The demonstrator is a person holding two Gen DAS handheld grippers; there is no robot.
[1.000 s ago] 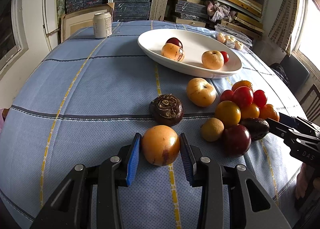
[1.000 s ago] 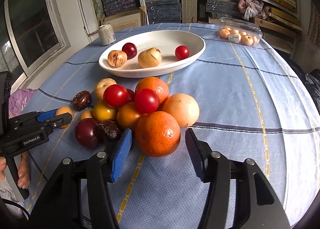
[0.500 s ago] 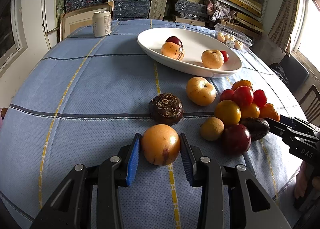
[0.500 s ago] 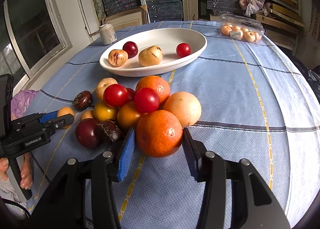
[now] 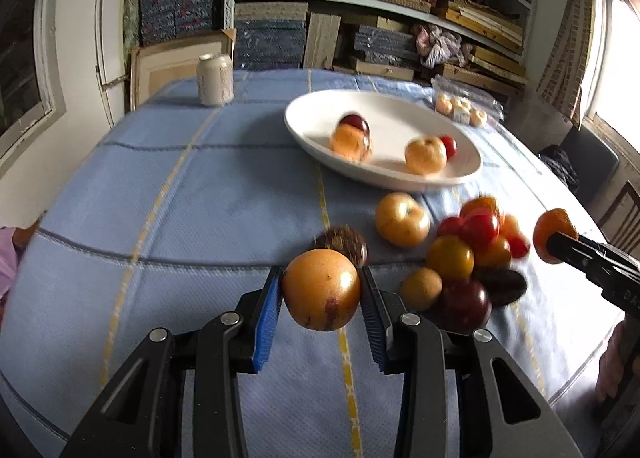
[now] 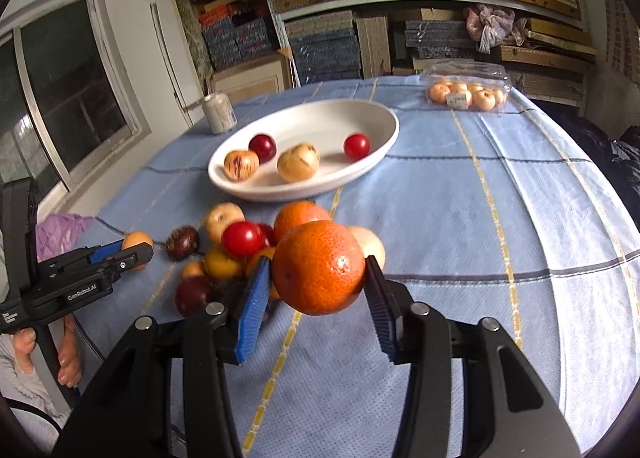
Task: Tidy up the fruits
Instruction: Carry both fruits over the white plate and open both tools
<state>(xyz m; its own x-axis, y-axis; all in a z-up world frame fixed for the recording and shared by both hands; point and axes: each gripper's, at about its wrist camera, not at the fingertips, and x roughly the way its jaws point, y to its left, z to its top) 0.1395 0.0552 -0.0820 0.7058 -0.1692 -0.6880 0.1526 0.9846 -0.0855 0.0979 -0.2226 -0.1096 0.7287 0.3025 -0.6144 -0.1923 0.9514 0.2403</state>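
Orange (image 6: 319,267) now lifted, right gripper (image 6: 319,290) just closed on it; left gripper (image 5: 321,294) clamps yellow fruit (image 5: 321,290)

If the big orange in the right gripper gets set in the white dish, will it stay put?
Probably not at once: the orange is round, and the white dish curves smoothly inside, so it likely rolls until nearby fruit stops it. Its pebbled peel probably grips the pads.

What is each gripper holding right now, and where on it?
Left gripper clamps a yellow-orange fruit across its sides; right gripper clamps an orange the same way.
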